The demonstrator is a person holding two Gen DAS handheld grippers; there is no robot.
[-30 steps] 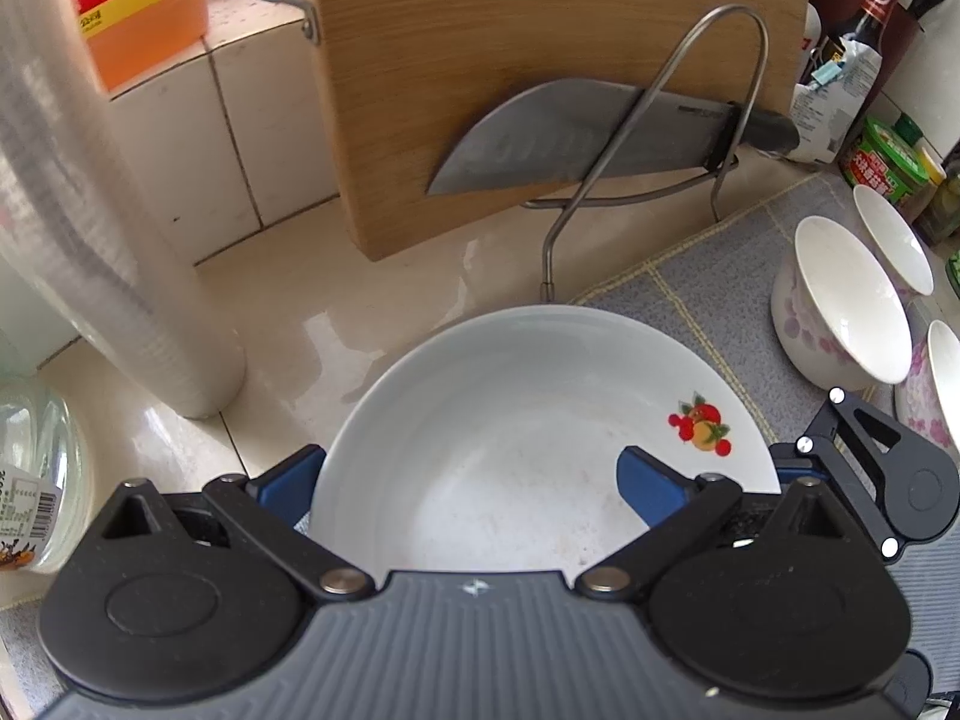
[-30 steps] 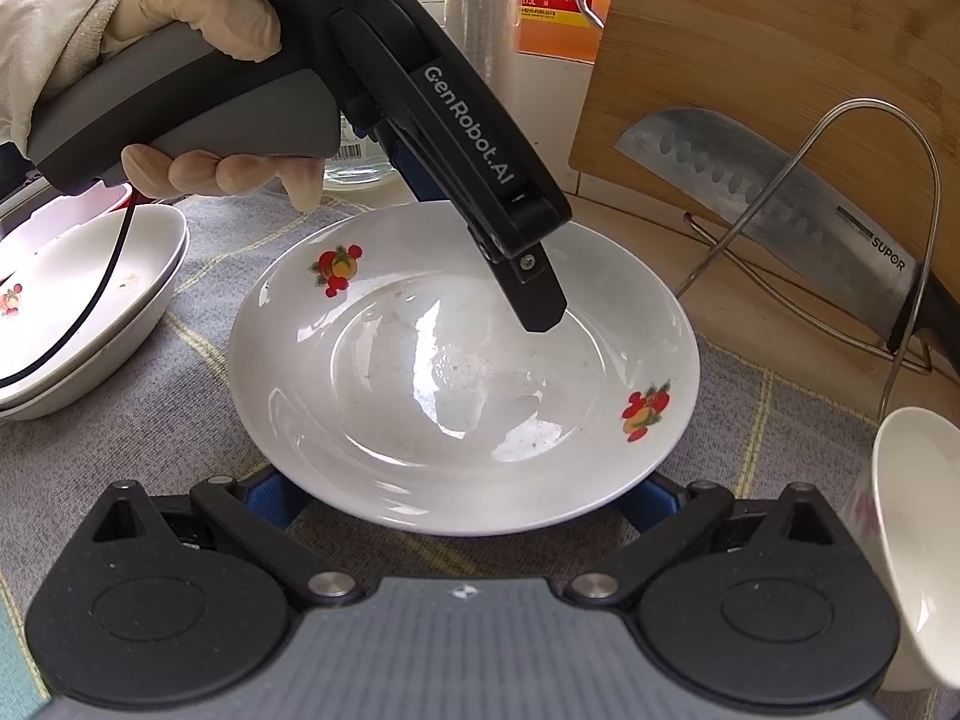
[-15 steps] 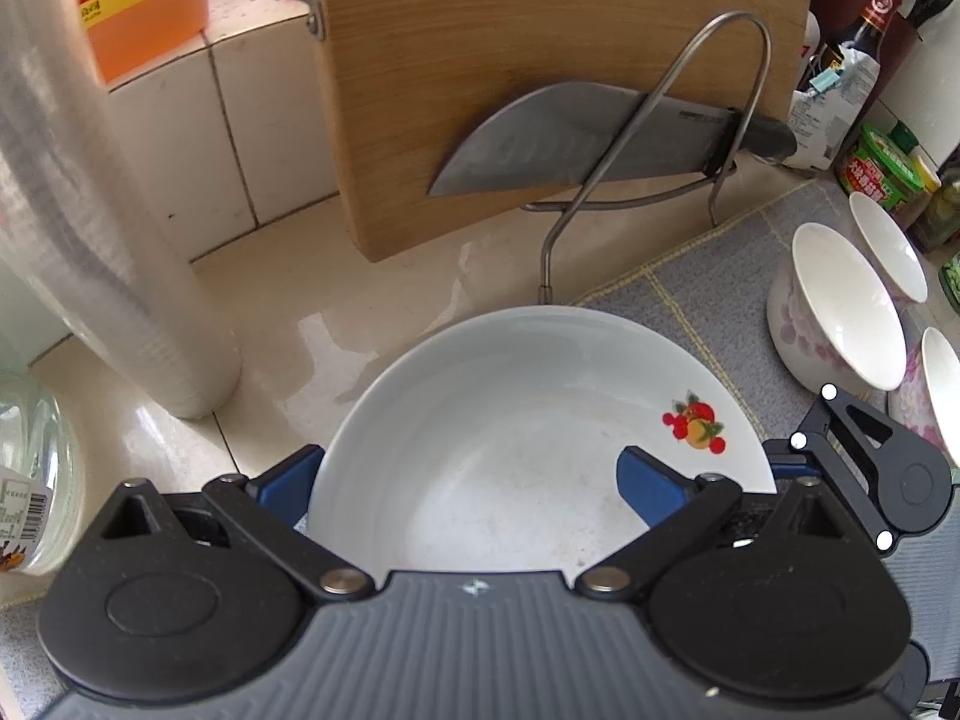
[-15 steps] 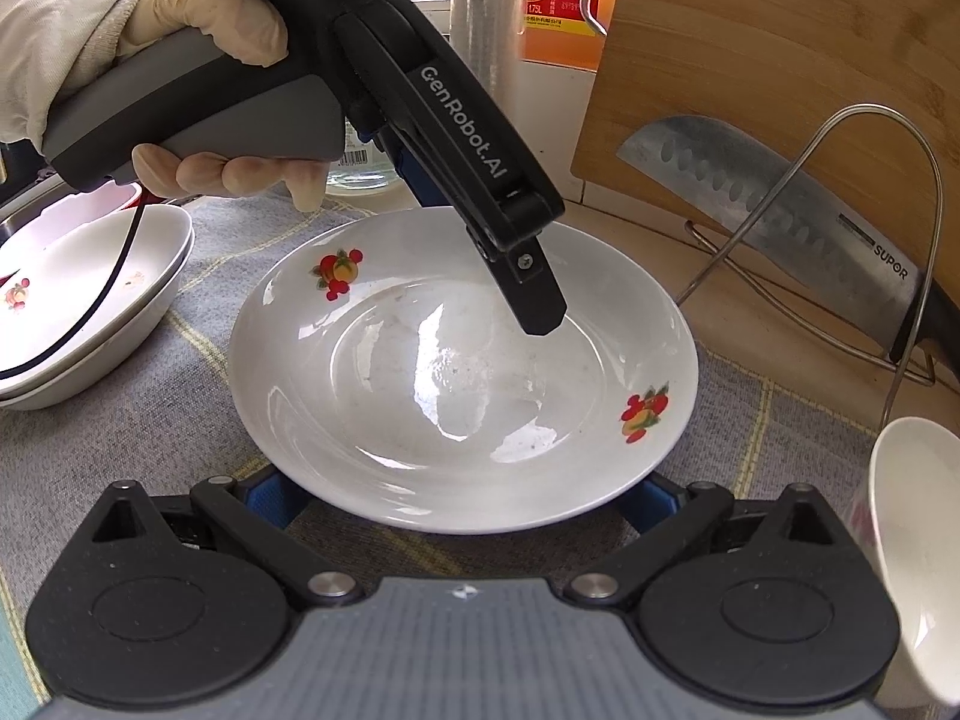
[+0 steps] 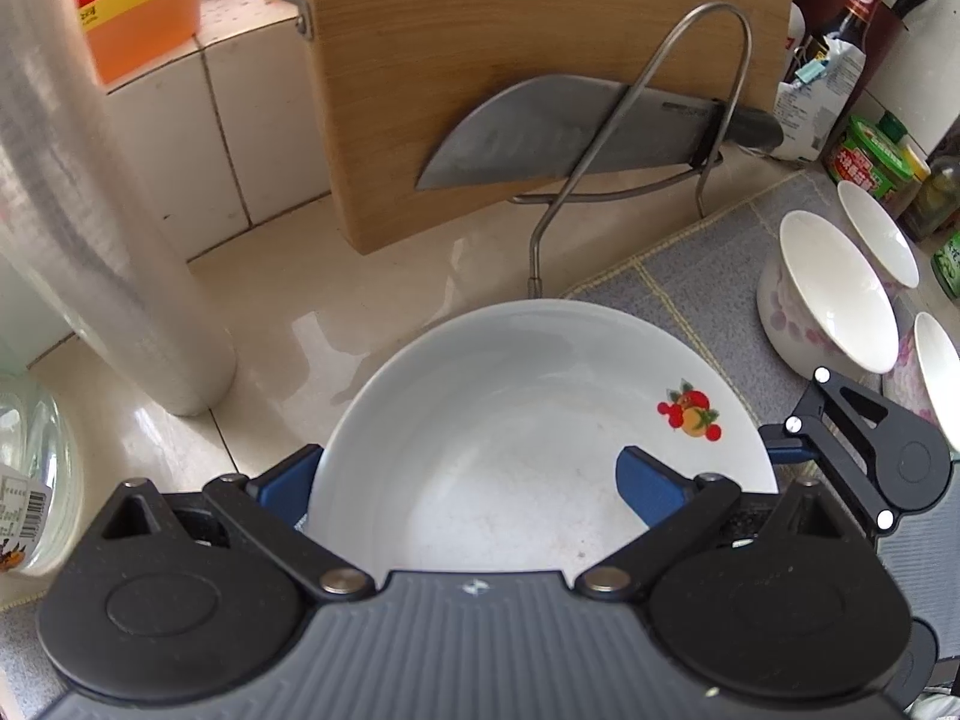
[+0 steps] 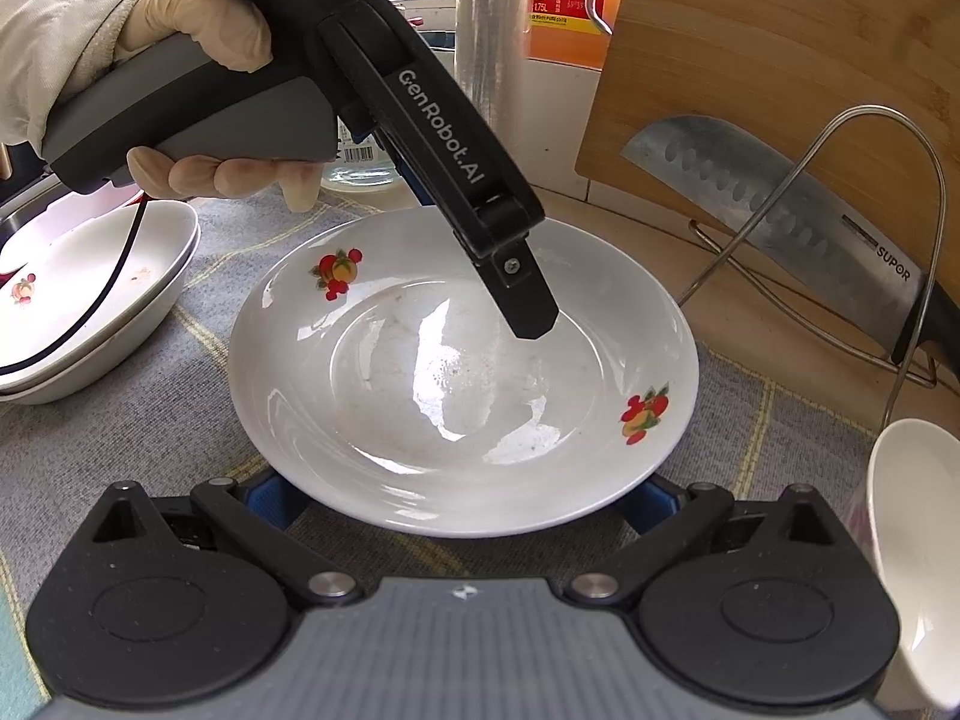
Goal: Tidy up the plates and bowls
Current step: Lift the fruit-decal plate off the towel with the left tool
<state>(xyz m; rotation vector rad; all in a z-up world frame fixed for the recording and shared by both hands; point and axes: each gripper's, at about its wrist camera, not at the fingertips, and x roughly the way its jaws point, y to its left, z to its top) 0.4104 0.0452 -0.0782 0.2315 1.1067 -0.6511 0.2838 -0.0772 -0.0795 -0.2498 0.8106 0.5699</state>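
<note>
A white plate with fruit prints [image 6: 462,378] rests on the grey mat [image 6: 120,420]; it also fills the left wrist view [image 5: 516,420]. My left gripper [image 5: 468,474] is open, one finger inside the plate, the other outside its left rim; its upper finger [image 6: 516,294] reaches over the plate. My right gripper [image 6: 462,498] is open, its blue fingertips under the plate's near rim. A stack of similar plates [image 6: 78,306] sits at the left. Three white bowls [image 5: 834,294] stand at the right.
A wooden cutting board [image 5: 540,60] leans on the tiled wall with a cleaver [image 5: 576,132] in a wire rack [image 5: 672,120]. A roll of wrap [image 5: 78,222], an oil jug [image 5: 132,0] and sauce bottles [image 5: 858,60] line the back.
The left gripper has risen slightly over the plate. The right gripper has held its place at the plate's near rim. The plate has barely moved.
</note>
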